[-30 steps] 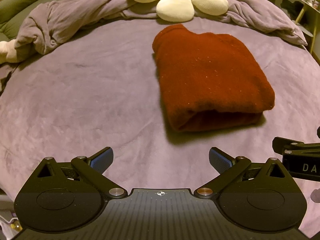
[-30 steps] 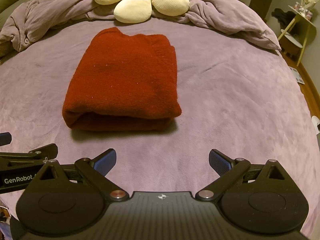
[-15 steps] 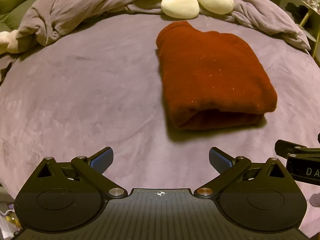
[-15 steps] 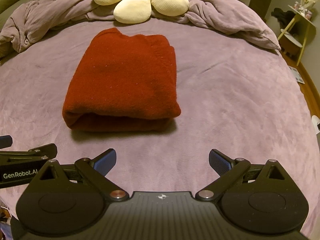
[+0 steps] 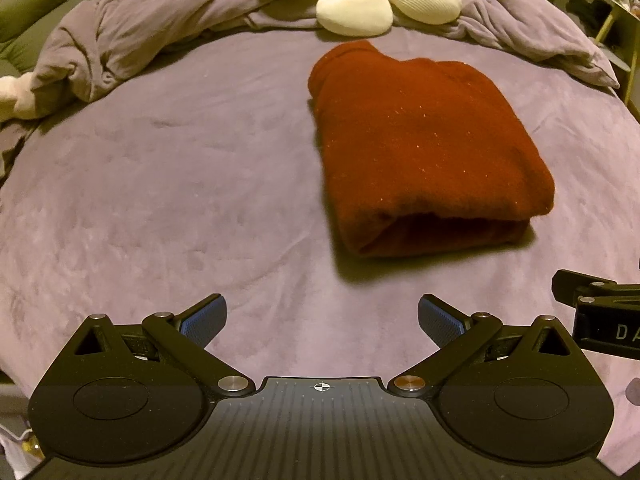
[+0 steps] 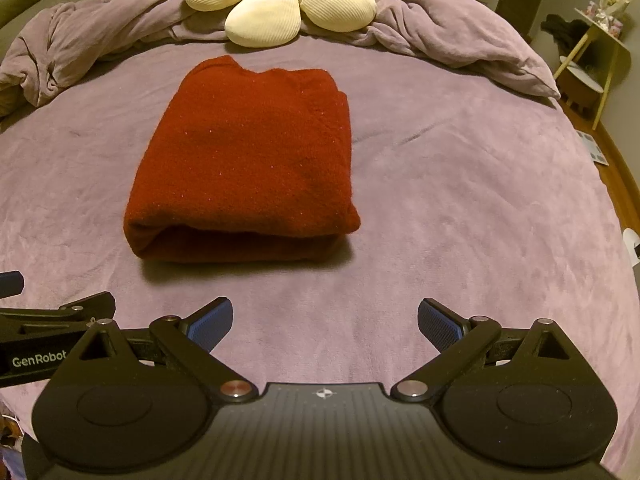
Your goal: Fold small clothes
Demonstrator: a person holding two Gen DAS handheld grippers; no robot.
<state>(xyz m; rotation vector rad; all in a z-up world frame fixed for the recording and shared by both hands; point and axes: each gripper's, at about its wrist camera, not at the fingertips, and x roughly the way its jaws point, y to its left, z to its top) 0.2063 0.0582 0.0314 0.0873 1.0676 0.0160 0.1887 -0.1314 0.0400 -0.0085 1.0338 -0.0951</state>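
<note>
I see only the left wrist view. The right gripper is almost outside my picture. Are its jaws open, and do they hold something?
Observer: The right gripper is open and holds nothing; its jaws stand apart over the bare bed cover, short of the folded red garment.
Operator: Is the garment's right side tidy?
Observer: Mostly; one layer edge peeks out at the far right corner.
Operator: What is beyond the bed's right side?
Observer: Wooden floor, with what looks like a paper lying on it.
</note>
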